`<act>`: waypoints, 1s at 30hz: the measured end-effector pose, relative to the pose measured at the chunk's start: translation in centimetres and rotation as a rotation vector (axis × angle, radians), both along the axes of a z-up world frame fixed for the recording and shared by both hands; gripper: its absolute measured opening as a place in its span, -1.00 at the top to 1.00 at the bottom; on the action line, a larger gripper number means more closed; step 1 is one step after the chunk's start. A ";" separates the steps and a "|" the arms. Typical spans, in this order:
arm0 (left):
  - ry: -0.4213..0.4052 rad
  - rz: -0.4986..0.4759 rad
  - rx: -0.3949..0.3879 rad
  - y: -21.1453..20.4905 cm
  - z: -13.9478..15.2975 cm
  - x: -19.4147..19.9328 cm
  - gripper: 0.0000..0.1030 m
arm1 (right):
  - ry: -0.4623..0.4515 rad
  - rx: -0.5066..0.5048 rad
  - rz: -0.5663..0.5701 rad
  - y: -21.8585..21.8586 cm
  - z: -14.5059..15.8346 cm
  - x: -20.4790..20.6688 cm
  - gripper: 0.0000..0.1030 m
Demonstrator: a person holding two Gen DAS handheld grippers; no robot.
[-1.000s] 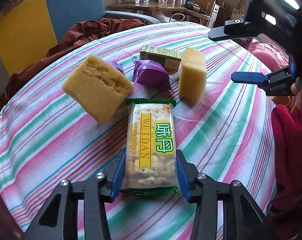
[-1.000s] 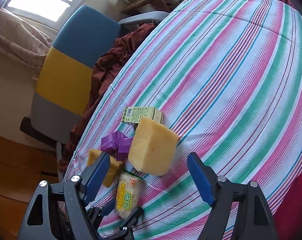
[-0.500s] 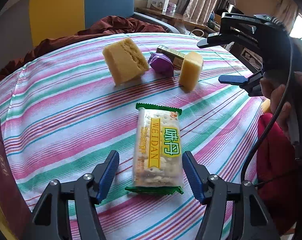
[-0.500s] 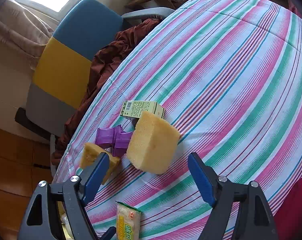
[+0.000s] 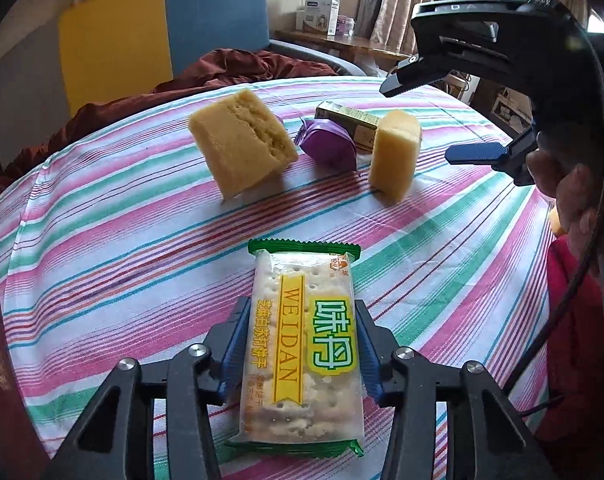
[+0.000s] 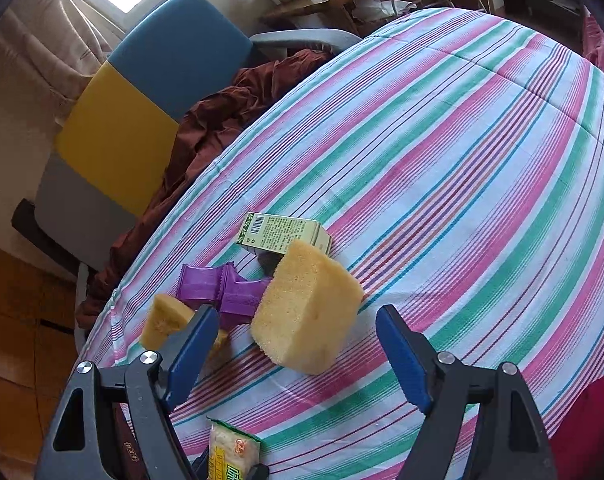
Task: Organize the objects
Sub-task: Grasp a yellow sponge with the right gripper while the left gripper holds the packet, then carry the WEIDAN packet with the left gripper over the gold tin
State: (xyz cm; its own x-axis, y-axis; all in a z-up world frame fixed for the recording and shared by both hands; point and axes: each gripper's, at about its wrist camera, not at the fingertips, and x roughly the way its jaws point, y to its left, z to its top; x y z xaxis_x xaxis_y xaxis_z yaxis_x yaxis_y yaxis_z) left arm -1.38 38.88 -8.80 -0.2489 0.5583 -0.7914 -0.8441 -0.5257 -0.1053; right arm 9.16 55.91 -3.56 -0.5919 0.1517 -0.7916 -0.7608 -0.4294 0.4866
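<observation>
Left gripper [image 5: 299, 354] clamped on both long sides of the cracker pack [image 5: 302, 346], which lies flat on the striped tablecloth [image 5: 101, 240] at the table's near edge. Right gripper [image 6: 295, 354] hangs with fingers spread wide, holding nothing, over a yellow sponge block [image 6: 306, 312]. Farther in — a second sponge block [image 5: 241, 146], purple packet [image 5: 330, 148], green box [image 6: 281, 232], all clustered together.

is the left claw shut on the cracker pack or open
Shut on it: the left claw has both blue pads pressed against the sides of the cracker pack, with no gap showing.
</observation>
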 end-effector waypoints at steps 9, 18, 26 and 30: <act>0.013 -0.006 0.034 -0.5 -0.5 -0.1 0.07 | -0.062 0.002 0.013 0.4 -1.1 -1.9 -0.60; 0.031 -0.003 0.051 -0.7 -0.6 0.4 0.07 | -0.172 0.012 0.034 0.4 -2.3 -1.9 0.25; 0.034 -0.001 0.056 -0.7 -0.6 0.6 0.07 | -0.176 0.007 0.039 0.4 -2.3 -1.8 0.27; 0.040 0.001 0.056 -0.6 -0.6 0.7 0.07 | -0.181 0.009 0.043 0.4 -2.4 -2.1 0.27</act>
State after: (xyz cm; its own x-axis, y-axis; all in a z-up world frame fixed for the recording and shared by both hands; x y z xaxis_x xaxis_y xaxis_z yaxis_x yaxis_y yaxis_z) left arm -0.70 38.26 -9.39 -0.2804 0.6013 -0.7482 -0.8478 -0.5207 -0.1007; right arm 7.09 56.27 -5.94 -0.4463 0.1370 -0.8843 -0.8162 -0.4675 0.3395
